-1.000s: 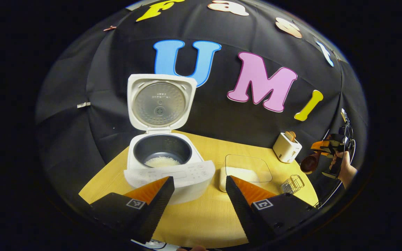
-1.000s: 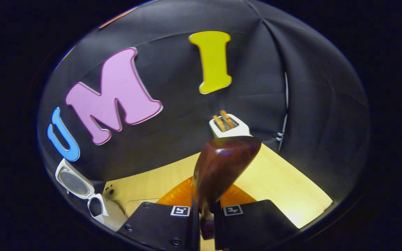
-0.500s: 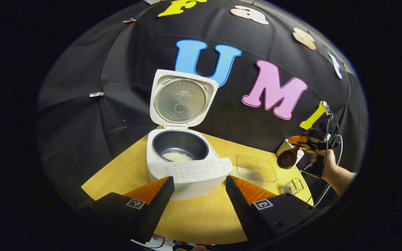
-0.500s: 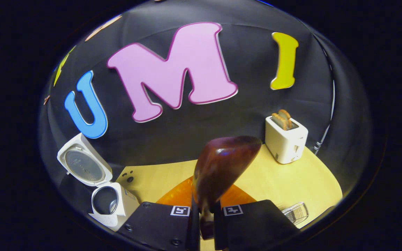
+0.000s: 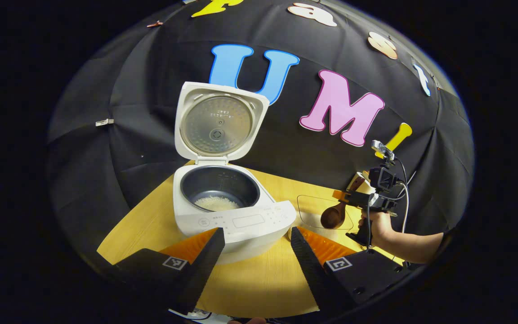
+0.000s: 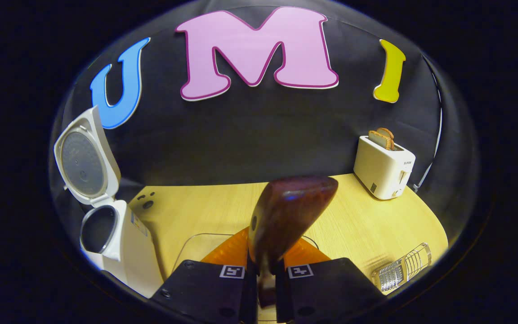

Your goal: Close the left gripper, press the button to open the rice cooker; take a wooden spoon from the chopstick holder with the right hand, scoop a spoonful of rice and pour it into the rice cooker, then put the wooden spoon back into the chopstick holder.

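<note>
Dark wooden spoon (image 6: 286, 216), pinched by the right gripper (image 6: 265, 274), hangs above the clear rice tray (image 5: 326, 211). White rice cooker (image 5: 227, 216) stands open, some rice inside; left gripper (image 5: 256, 252) spread; replacing the spoon remains.

Left gripper (image 5: 257, 258), left gripper view: two wedge-shaped fingers (image 5: 205, 261) tapering to points, serrated inner edges, each mounted on a dark blocky base. A square white-bordered coded marker sits on each base, at 7 and 5 o'clock.

Right gripper (image 6: 265, 270), right gripper view: same dark bases with a square marker each; round screw heads along the lower edge near 7 o'clock.

Right gripper (image 5: 351, 198) seen from the left gripper view, at 3 o'clock: dark boxy body, small camera block on top, thin cables looping off its right side. Hand (image 5: 376, 227) on the grip, forearm bare, no sleeve visible.
</note>
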Motion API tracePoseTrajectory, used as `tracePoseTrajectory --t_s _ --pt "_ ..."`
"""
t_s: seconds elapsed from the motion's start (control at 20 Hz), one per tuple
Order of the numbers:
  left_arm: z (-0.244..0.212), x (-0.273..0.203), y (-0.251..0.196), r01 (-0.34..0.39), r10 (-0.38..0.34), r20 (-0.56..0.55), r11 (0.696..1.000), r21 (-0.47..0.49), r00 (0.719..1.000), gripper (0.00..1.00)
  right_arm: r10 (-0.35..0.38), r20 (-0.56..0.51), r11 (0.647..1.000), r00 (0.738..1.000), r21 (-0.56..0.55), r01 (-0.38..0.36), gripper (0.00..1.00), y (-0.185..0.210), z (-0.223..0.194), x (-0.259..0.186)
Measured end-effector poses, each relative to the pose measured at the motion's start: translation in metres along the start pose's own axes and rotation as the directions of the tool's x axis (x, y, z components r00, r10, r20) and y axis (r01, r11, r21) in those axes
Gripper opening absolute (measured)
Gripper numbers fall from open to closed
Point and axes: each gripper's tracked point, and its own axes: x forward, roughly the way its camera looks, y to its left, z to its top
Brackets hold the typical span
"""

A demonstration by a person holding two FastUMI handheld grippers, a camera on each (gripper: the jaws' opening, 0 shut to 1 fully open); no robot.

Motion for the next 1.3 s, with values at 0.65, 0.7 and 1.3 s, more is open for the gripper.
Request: tracePoseTrajectory --t_s 0.65,0.7,1.3 --pt "0.014 0.012 0.009 0.032 -0.033 -0.017 0.995 -0.097 0.999 0.96 0.029 -0.061 0.995 0.998 0.095 -0.024 0.20 0.054 -0.053 0.002" --pt "0.014 0.011 0.012 0.025 -0.027 -0.021 0.994 -0.104 0.999 0.95 0.041 -0.069 0.993 0.997 0.113 -0.033 0.20 0.063 -0.053 0.000" --pt "0.035 0.005 0.003 0.057 -0.057 0.001 0.993 -0.107 0.998 0.96 0.086 -0.166 0.929 0.982 0.370 -0.019 0.09 0.069 -0.051 -0.018"
